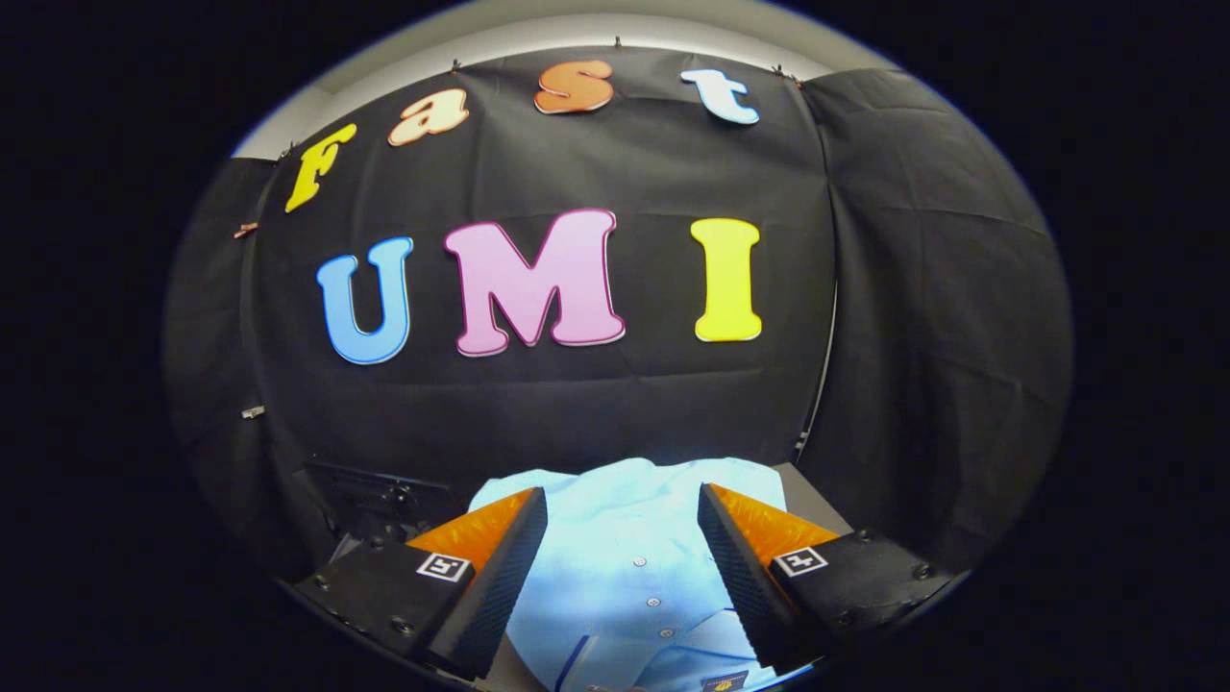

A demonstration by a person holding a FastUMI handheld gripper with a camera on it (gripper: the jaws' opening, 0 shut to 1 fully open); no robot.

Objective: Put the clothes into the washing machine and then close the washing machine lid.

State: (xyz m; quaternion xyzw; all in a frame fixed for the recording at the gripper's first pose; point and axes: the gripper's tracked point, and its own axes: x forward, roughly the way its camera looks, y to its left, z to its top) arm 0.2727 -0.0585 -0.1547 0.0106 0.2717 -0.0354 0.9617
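Fingers (519,538) standing spread, gripper (623,500) hovering over light blue button shirt (625,538) lying on worktop (812,495) near its back edge. You're starting pickup step; next: lowering, pinching fabric fold firmly.

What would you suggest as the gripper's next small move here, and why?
Probably lower the gripper onto the light blue shirt and close on a fold of it. The fingers stand open with the buttoned shirt lying between and just ahead of them, apparently not yet gripped, so it likely has to be grasped before anything else.
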